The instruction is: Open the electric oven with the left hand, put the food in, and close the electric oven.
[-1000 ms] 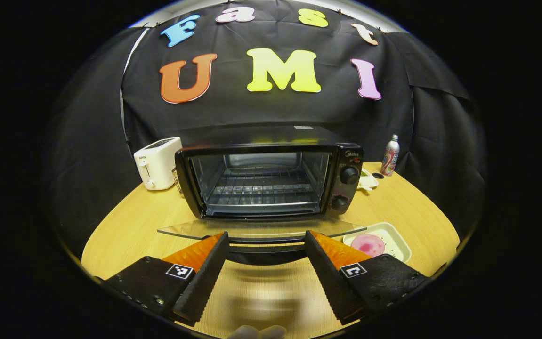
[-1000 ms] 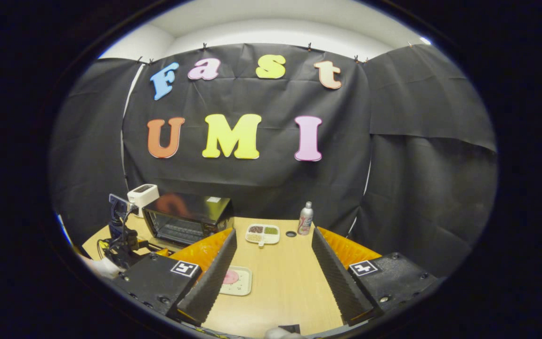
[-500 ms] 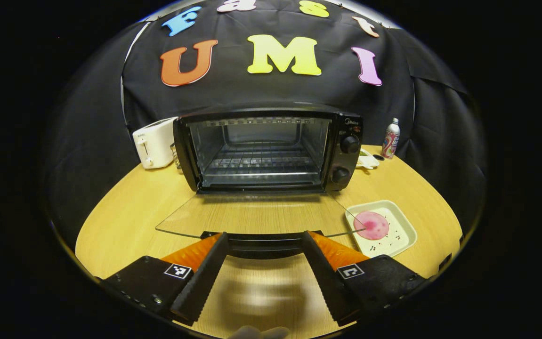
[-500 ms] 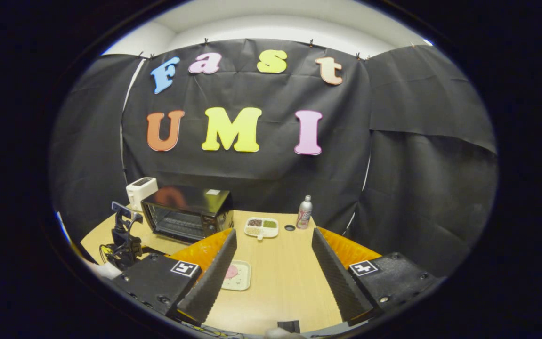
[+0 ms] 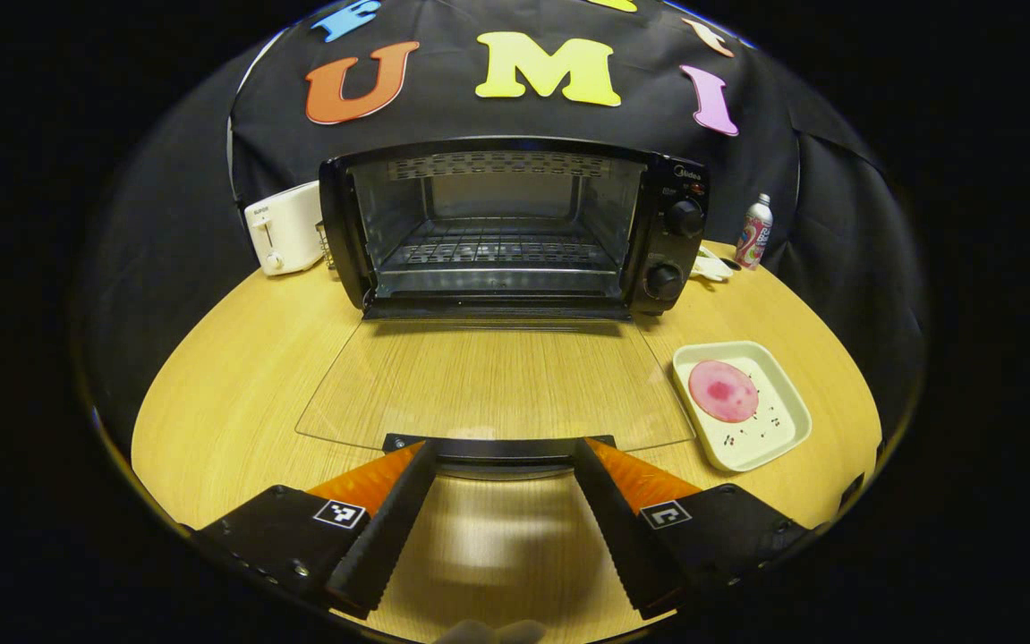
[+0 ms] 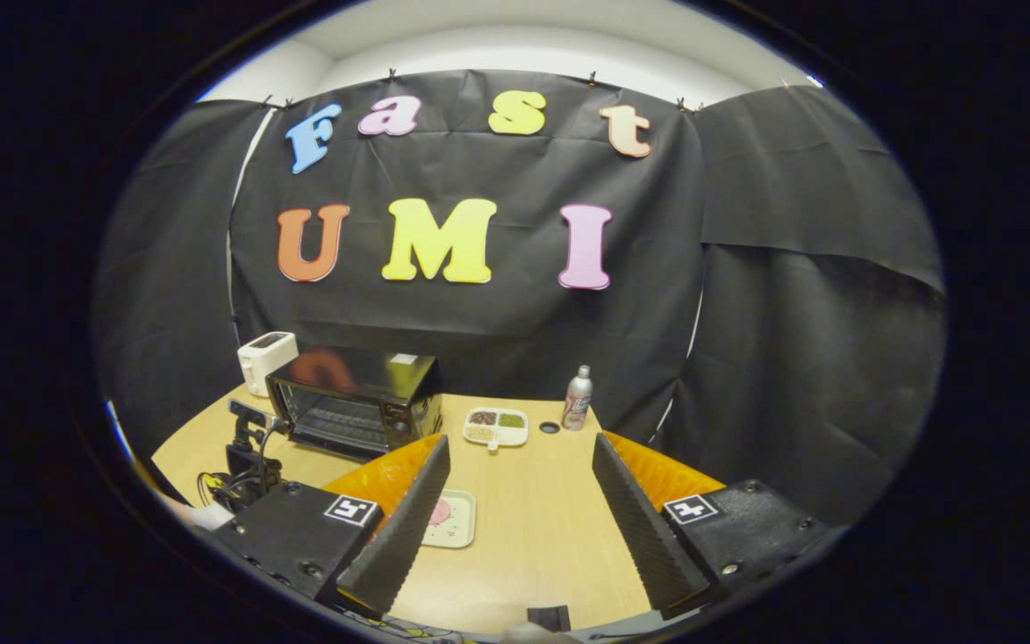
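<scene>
1. Since the earlier pictures the glass door of the oven has swung down more, and now it lies flat and wide open over the table.
2. In the left gripper view the left gripper has its fingers apart, one at each end of the door's dark handle. I cannot tell if they touch the handle.
3. The oven stands at the back of the table, and a wire rack shows inside it.
4. The food is a round pink slice. It lies on a pale square plate on the table, just beside the right edge of the open door.
5. A white toaster stands beside the oven on the left.
6. A small can stands on the right, near the back wall.
7. In the right gripper view the right gripper is held up above the table with its fingers apart and nothing between them.
8. That view also shows a little tray with dark and green bits, between the oven and the can.
</scene>
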The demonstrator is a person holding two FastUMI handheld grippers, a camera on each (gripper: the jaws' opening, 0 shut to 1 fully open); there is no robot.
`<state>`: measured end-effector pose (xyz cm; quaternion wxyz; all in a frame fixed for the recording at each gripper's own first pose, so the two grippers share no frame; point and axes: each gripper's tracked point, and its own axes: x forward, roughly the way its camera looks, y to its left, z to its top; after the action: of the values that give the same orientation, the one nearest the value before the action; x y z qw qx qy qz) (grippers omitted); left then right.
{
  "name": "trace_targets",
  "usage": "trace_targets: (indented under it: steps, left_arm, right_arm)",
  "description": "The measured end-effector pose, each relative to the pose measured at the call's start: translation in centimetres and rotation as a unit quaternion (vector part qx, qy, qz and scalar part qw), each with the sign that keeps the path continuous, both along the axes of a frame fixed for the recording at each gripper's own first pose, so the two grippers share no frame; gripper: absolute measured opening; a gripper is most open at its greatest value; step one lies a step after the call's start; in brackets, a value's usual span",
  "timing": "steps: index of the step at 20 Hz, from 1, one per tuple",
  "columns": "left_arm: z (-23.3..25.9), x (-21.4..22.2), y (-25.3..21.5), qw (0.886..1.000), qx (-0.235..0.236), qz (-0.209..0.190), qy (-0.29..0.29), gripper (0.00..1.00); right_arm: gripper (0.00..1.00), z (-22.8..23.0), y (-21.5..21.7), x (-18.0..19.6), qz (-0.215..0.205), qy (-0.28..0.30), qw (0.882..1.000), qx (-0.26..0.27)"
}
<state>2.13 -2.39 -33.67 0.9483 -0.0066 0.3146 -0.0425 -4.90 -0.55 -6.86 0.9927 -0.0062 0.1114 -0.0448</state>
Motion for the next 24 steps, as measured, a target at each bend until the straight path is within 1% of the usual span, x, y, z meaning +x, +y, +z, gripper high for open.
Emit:
trace_targets:
  steps: [1,2,3,4,5,7,8,10,11,12,13,14,15,17,18,19,20,21,22,23,24]
  left_arm:
    - [-0.1,0.0,0.0,1.000,-0.001,0.000,0.002,0.96]
    - [-0.1,0.1,0.0,1.000,-0.002,0.002,0.000,1.00]
    - [-0.1,0.0,0.1,1.000,-0.001,0.001,0.003,0.96]
    - [0.0,0.0,0.1,1.000,-0.002,0.001,0.004,0.96]
    - [-0.2,0.0,-0.1,1.000,-0.002,0.002,0.007,0.96]
    - [0.0,0.1,-0.1,1.000,-0.006,0.004,0.008,0.96]
    - [0.0,0.0,0.0,1.000,-0.007,0.005,0.009,0.96]
    - [0.6,0.1,0.0,1.000,-0.017,0.007,-0.005,0.97]
    - [1.1,0.1,-0.2,0.999,-0.029,0.006,-0.015,0.96]
    - [1.5,-0.1,0.0,0.999,-0.036,0.009,-0.021,0.96]
    - [2.2,-0.4,0.4,0.999,-0.037,0.013,-0.028,0.98]
    - [3.0,-0.6,0.9,0.999,-0.036,0.019,-0.037,0.98]
    - [3.8,-1.0,1.4,0.998,-0.033,0.026,-0.045,0.98]
    - [6.1,-1.8,2.0,0.996,-0.037,0.037,-0.069,0.97]
    - [7.4,-2.2,2.6,0.995,-0.034,0.044,-0.080,0.96]
    - [8.8,-2.6,3.1,0.994,-0.029,0.050,-0.092,0.96]
    - [10.4,-2.9,3.4,0.993,-0.024,0.056,-0.104,0.96]
    - [12.0,-3.2,3.8,0.991,-0.017,0.063,-0.118,0.96]
    - [13.5,-3.5,3.9,0.989,-0.013,0.067,-0.130,0.96]
    - [15.1,-3.8,4.1,0.987,-0.005,0.072,-0.144,0.96]
    - [16.6,-4.1,4.1,0.985,-0.001,0.075,-0.156,0.96]
  right_arm:
    - [0.97,-0.2,0.1,0.1,0.001,0.003,1.000,0.001]
    - [0.97,-0.4,0.1,0.1,0.000,0.004,1.000,0.002]
    - [0.97,-0.5,0.1,0.1,0.000,0.006,1.000,0.002]
    - [0.97,-0.7,0.1,0.2,0.000,0.008,1.000,0.002]
    - [1.00,-0.9,0.1,0.3,0.000,0.012,1.000,0.003]
    - [1.00,-1.2,0.1,0.4,0.001,0.014,1.000,0.003]
    - [0.97,-1.4,0.2,0.4,0.002,0.015,1.000,0.003]
    - [0.97,-1.7,0.3,0.7,0.007,0.019,1.000,0.002]
    - [1.00,-2.0,0.3,0.9,0.011,0.023,1.000,0.001]
    - [1.00,-2.6,0.4,1.2,0.015,0.028,1.000,0.000]
    - [1.00,-3.4,0.4,1.6,0.019,0.039,0.999,0.000]
    - [0.97,-4.2,0.5,2.1,0.028,0.047,0.999,0.005]
    - [0.98,-5.2,0.7,2.8,0.034,0.060,0.998,0.009]
    - [0.96,-8.0,1.0,4.3,0.050,0.093,0.994,0.020]
    - [1.00,-9.4,1.1,5.1,0.057,0.107,0.992,0.028]
    - [0.98,-11.1,1.3,6.1,0.064,0.129,0.989,0.040]
    - [0.92,-12.6,1.5,6.9,0.072,0.147,0.985,0.050]
    - [0.89,-14.2,1.7,7.7,0.078,0.166,0.981,0.060]
    - [0.89,-15.6,1.9,8.6,0.086,0.183,0.977,0.065]
    - [0.83,-17.4,2.2,9.5,0.095,0.204,0.972,0.069]
    - [0.83,-18.6,2.4,10.4,0.105,0.220,0.967,0.073]
